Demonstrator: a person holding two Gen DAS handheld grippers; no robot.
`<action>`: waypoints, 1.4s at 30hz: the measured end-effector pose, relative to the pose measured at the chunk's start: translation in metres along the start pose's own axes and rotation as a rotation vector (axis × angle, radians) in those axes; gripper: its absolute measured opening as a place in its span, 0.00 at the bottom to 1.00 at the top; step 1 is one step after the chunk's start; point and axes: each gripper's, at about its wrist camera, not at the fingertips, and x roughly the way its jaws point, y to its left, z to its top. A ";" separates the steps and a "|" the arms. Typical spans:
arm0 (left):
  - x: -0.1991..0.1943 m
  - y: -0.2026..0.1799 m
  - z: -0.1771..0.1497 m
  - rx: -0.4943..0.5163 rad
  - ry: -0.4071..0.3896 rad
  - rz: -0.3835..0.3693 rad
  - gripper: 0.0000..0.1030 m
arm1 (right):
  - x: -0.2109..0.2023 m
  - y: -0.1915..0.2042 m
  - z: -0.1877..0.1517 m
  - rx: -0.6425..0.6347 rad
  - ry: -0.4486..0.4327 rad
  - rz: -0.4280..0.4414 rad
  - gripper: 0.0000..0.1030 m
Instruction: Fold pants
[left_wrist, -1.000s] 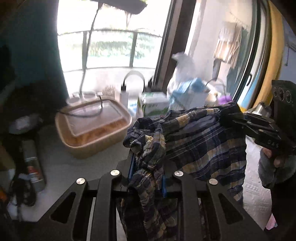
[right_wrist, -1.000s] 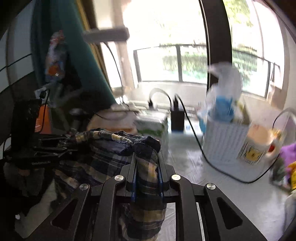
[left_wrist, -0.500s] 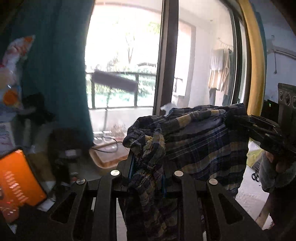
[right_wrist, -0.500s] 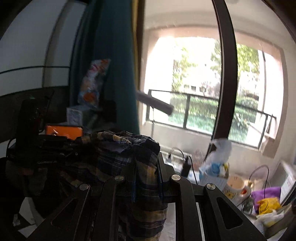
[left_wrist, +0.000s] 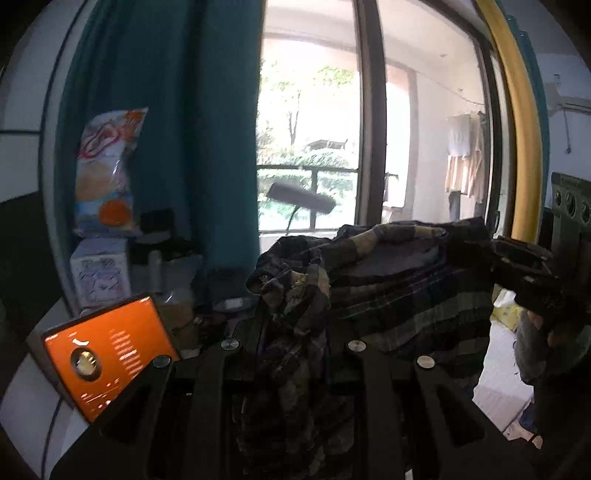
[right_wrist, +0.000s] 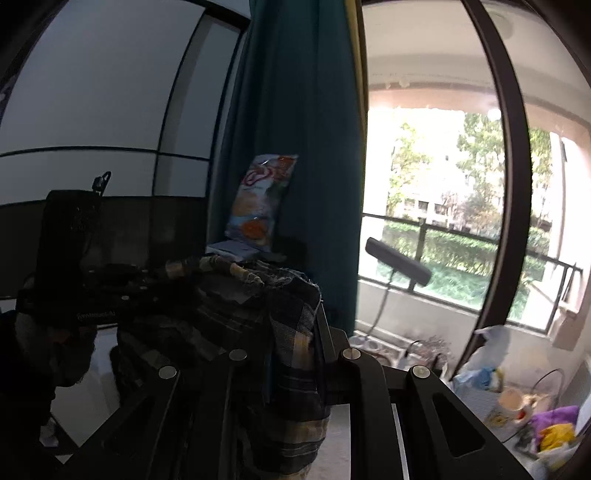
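You've got the dark blue and yellow plaid cotton pants (left_wrist: 399, 291) hoisted up in the air, stretched between both tools. Your left gripper (left_wrist: 291, 332) is pinched tight on one bunched corner of the waistband, with the fabric squeezed between its black fingers and the rest hanging down over the frame. Your right gripper (right_wrist: 295, 332) is doing the same on the other corner, pressed together on a fold of plaid that drapes down between its fingers. From the left wrist view you can see the right tool gripping the far edge of the cloth, and the waistband runs roughly level between the two.

Behind the pants there's a teal curtain (left_wrist: 207, 129), a tall window with a dark frame (right_wrist: 436, 206) and a balcony railing outside. A crinkly white and orange snack bag (left_wrist: 107, 173) stands against the curtain, over a small white box (left_wrist: 101, 277). A bright orange phone screen (left_wrist: 107, 354) sits tilted at lower left in the left wrist view. The black lamp head (right_wrist: 397, 266) pokes up in front of the glass.
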 end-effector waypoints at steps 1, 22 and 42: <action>0.007 0.007 -0.004 0.002 0.022 0.013 0.21 | 0.007 0.002 -0.002 0.008 0.013 0.004 0.17; 0.120 0.094 -0.084 -0.171 0.321 0.123 0.61 | 0.194 -0.035 -0.126 0.122 0.503 -0.096 0.76; 0.062 -0.049 -0.103 -0.097 0.214 0.078 0.67 | 0.043 -0.040 -0.105 0.149 0.409 -0.197 0.76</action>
